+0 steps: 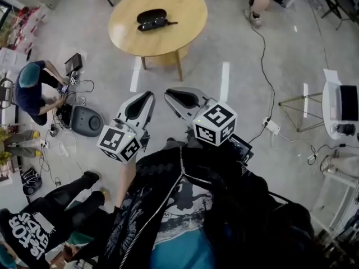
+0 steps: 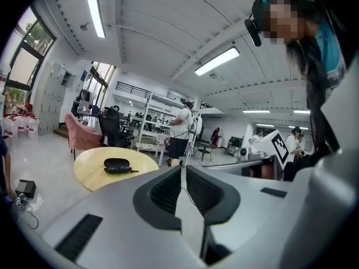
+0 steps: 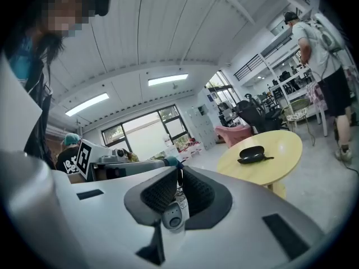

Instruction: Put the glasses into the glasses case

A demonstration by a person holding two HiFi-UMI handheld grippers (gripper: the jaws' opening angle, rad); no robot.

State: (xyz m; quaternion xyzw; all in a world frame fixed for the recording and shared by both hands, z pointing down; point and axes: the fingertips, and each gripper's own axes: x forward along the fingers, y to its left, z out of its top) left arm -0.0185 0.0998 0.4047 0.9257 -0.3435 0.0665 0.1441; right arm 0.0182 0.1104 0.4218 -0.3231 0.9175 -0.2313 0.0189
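I hold both grippers close in front of my chest, side by side and well apart from the round wooden table (image 1: 168, 41) ahead of me. My left gripper (image 2: 182, 171) has its jaws pressed together, with nothing between them. My right gripper (image 3: 179, 174) is closed the same way and is empty too. In the head view their tips point toward the table and lean slightly toward each other without touching.

The black glasses case (image 1: 151, 19) lies on the table top, nearer the far edge than the edge facing me. Nothing else is on the table. A thin dark piece (image 1: 171, 22) sticks out from the right end of the case. I cannot tell whether it is an arm of the glasses, and I cannot make out the glasses themselves. The lid looks down or nearly down; I cannot say which.

Grey floor separates me from the table, marked with short white strips (image 1: 225, 80). To my left a person in a blue top (image 1: 31, 91) crouches over some gear and cables, just beside a dark rounded bag (image 1: 87, 121) on the floor. Beyond the table, in the left gripper view, a person in a white shirt (image 2: 180, 129) stands near some shelving, and a pink armchair (image 2: 80, 137) sits off to the left of the table.
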